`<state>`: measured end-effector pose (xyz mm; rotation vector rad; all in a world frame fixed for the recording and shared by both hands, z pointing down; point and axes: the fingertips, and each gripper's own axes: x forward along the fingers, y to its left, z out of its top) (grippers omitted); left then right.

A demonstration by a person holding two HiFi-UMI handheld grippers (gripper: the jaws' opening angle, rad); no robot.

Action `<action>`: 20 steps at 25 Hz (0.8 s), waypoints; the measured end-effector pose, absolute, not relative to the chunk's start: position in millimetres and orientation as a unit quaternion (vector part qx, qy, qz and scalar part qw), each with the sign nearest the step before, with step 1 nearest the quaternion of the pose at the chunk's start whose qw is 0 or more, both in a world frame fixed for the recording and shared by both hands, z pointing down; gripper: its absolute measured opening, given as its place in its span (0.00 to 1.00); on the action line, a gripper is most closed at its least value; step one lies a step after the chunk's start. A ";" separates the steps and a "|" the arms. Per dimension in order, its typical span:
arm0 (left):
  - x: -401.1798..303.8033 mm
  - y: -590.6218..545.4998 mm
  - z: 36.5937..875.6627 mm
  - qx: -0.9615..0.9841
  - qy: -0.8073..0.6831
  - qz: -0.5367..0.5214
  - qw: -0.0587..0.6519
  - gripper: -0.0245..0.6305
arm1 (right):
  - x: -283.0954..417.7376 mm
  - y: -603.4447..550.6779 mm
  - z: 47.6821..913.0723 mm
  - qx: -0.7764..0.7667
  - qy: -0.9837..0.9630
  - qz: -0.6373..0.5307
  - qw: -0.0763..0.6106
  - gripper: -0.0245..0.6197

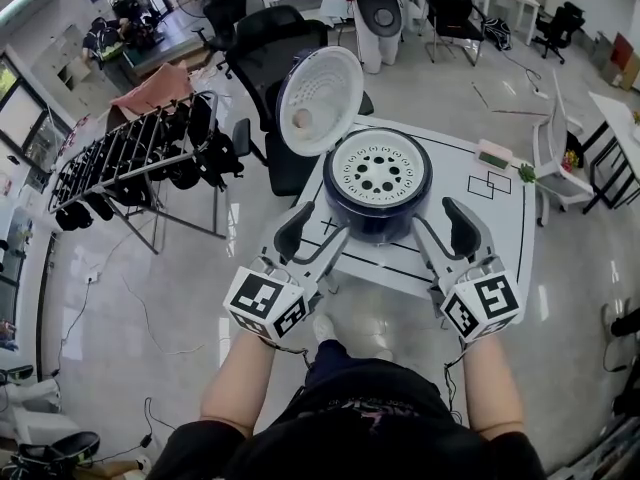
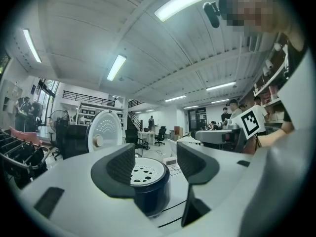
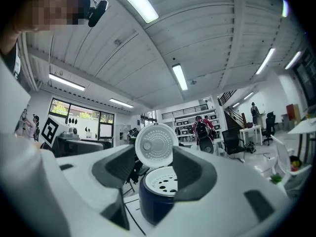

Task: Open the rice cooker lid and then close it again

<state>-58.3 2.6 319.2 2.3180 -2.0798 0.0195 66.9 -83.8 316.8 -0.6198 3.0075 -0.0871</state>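
1. The left gripper's (image 2: pixel 155 163) fingers stood apart, gripping nothing, and so did the right gripper's (image 3: pixel 148 168).
2. The dark rice cooker (image 1: pixel 378 190) sat just ahead of both pairs of fingertips, between the two grippers. Its white lid (image 1: pixel 318 90) stood open on the far side.
3. Under the fingers lay a white table (image 1: pixel 500 230) marked with black lines.
4. Beyond the left fingers, a drying rack (image 1: pixel 130 158) and a black office chair (image 1: pixel 270 38) stood on a glossy floor (image 1: pixel 150 298).
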 end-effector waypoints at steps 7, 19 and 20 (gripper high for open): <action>-49.2 4.8 315.2 0.747 -0.664 0.003 0.005 0.43 | 71.2 -80.5 309.5 -0.201 0.979 -0.018 0.042 0.41; -55.0 -0.3 314.0 0.740 -0.673 0.001 0.002 0.43 | 71.5 -84.5 310.6 -0.197 0.979 -0.017 0.040 0.41; -56.0 -0.5 314.3 0.739 -0.674 0.001 0.002 0.43 | 71.3 -85.0 311.5 -0.197 0.979 -0.018 0.040 0.41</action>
